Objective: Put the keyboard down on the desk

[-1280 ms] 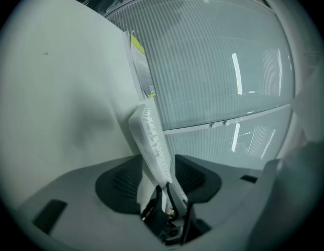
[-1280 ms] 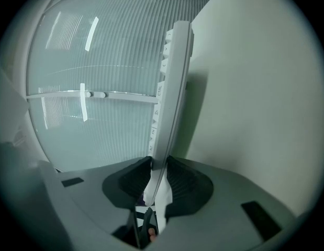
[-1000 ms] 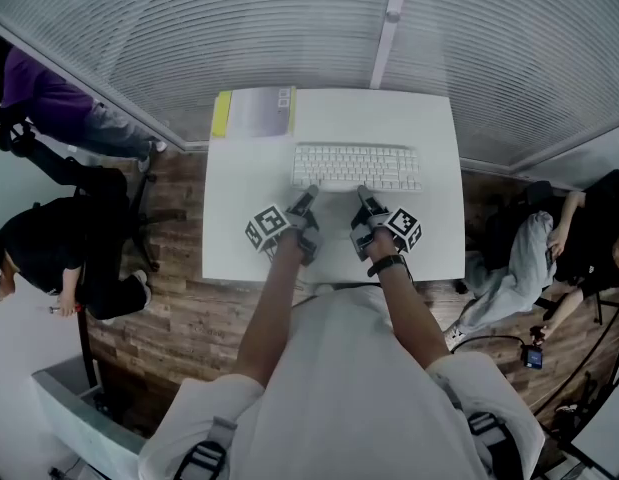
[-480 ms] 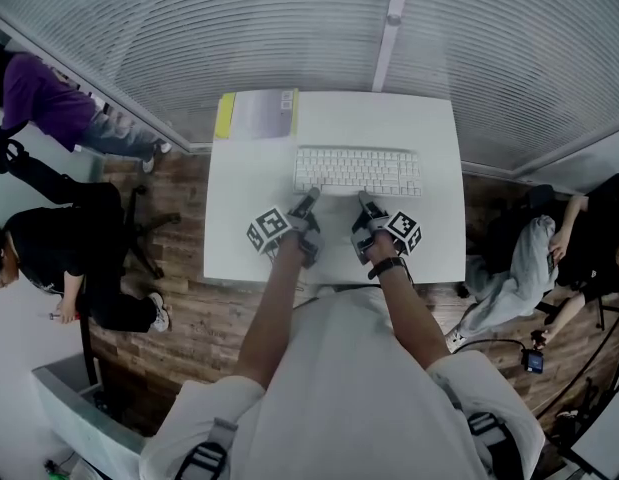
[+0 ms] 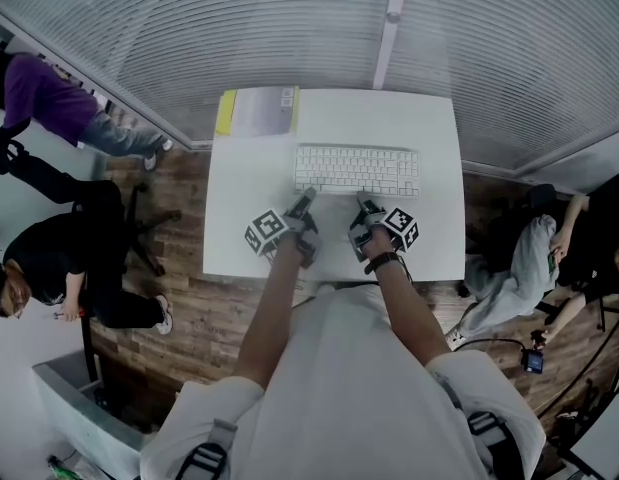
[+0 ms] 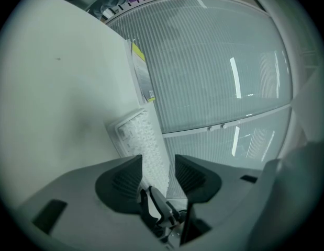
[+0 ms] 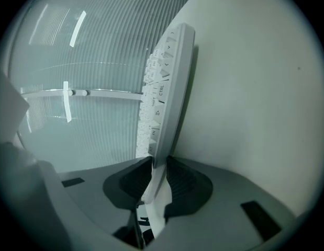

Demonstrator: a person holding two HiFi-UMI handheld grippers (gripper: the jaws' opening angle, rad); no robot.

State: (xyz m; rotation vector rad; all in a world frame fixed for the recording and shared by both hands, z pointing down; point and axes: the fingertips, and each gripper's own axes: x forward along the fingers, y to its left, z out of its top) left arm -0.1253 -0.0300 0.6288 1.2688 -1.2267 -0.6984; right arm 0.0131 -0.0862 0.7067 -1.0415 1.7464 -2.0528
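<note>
White keyboard (image 5: 356,169) lies across mid-desk (image 5: 434,228), nearer desk's back edge, its front edge looking a bit raised off the top. L gripper (image 5: 305,201) is clamped on that front edge. R gripper (image 5: 362,201), jaws just closing a touch more, pinches the same edge. Book (image 5: 257,113) at desk's back-L corner.

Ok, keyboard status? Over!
Left gripper and right gripper clamped on keyboard, right jaws just tightened. Keyboard at desk, not released. Book behind, not blocking.
</note>
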